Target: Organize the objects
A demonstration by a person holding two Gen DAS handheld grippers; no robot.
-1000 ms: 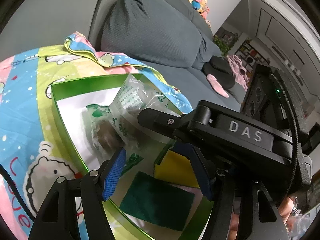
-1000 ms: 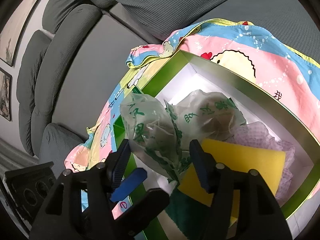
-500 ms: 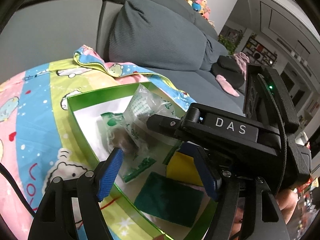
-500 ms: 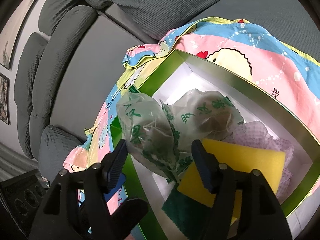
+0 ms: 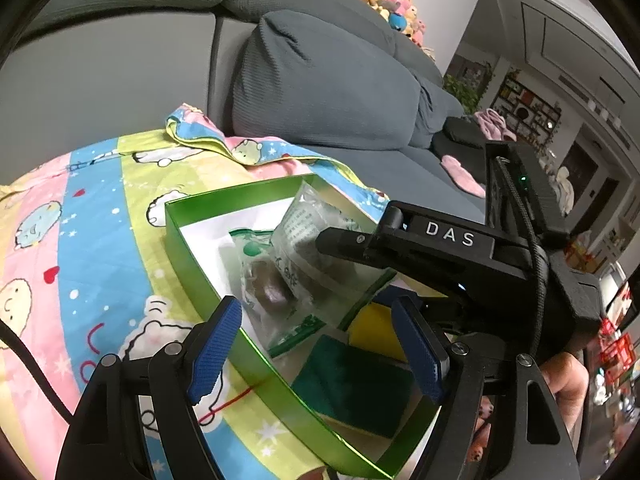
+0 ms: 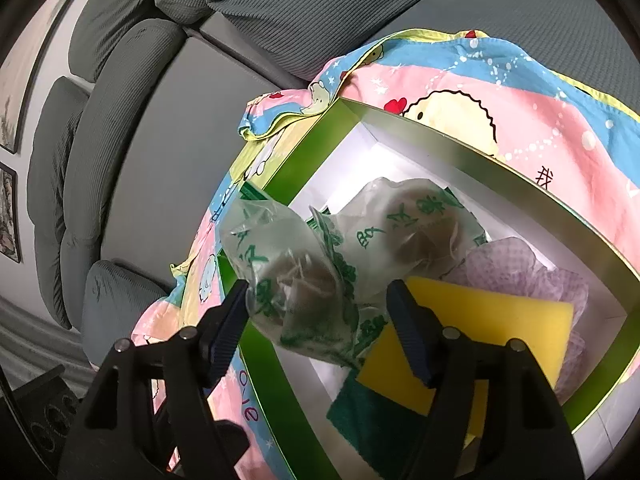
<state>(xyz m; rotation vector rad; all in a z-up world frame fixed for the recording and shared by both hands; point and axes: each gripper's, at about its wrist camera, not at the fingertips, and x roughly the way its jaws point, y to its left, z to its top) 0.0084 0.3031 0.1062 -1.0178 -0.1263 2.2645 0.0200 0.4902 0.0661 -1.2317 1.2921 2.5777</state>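
Right wrist view: green box (image 6: 472, 148) holds two plastic bags (image 6: 292, 272), yellow sponge (image 6: 492, 328).

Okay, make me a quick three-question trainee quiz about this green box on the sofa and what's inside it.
1. True or false: the green box sits on a cartoon-print blanket.
2. What colour is the sponge lying in the box?
3. Is the right gripper open or shut: A) open B) shut?

Key: 1 true. 2 yellow, with a dark green scouring side. 3 A; its jaws have just been opening, with a printed plastic bag between them.
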